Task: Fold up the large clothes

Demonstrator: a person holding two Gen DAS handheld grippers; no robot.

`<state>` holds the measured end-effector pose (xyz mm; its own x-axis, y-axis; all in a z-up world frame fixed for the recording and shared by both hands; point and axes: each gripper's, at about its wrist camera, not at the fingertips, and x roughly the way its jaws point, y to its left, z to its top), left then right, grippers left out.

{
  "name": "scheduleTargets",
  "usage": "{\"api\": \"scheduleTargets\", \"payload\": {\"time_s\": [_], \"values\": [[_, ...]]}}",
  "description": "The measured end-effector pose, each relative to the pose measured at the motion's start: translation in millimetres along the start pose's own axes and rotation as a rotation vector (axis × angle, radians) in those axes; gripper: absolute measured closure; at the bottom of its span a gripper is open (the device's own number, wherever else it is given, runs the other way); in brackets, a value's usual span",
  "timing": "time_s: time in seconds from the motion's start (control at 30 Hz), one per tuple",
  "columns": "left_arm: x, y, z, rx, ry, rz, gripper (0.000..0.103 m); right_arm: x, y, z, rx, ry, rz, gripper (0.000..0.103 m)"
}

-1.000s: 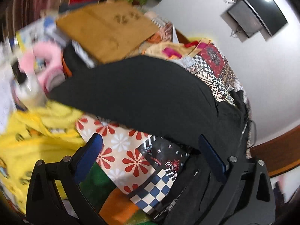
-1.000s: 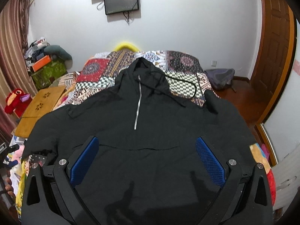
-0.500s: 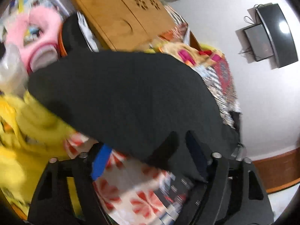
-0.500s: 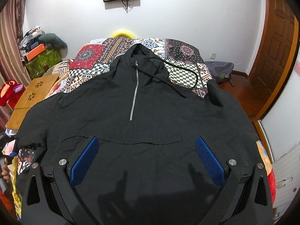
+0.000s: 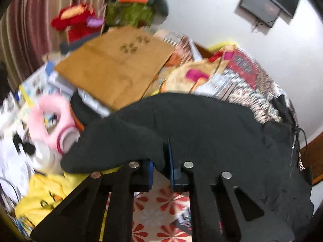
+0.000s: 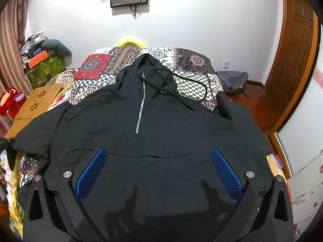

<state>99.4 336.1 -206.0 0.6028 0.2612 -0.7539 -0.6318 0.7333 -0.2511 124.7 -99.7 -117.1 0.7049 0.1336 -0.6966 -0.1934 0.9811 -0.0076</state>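
A black zip-neck hoodie (image 6: 161,121) lies face up on the patchwork bedspread (image 6: 193,84), hood (image 6: 153,70) towards the far wall. In the left wrist view my left gripper (image 5: 160,165) has its jaws closing on the edge of the hoodie's left sleeve (image 5: 125,141). The black cloth is pinched between the blue pads (image 5: 171,161) and lifted off the bed. My right gripper (image 6: 158,151) hangs open over the hoodie's lower front, nothing between its fingers. The left wrist view is blurred.
A wooden lap table (image 5: 113,66) and a red plush toy (image 5: 76,20) stand left of the bed. Yellow cloth (image 5: 46,193) and a pink ring-shaped item (image 5: 50,121) lie near the sleeve. A grey backpack (image 6: 234,78) and a wooden door (image 6: 296,50) are at the right.
The left gripper went from wide open to closed on the sleeve edge and lifted it, the view swinging. The right gripper stayed open and about in place.
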Motion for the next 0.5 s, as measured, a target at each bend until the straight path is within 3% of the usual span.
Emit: {"api": "scheduleTargets", "payload": {"time_s": [0.27, 0.5], "values": [[-49.6, -72.6, 41.4, 0.132, -0.138, -0.114, 0.096, -5.1, -14.6, -1.1, 0.01, -0.034, -0.003, 0.0], [-75.7, -175.5, 51.7, 0.296, -0.183, -0.264, 0.097, -3.9, -37.2, -3.2, 0.04, -0.043, -0.001, 0.0]]}}
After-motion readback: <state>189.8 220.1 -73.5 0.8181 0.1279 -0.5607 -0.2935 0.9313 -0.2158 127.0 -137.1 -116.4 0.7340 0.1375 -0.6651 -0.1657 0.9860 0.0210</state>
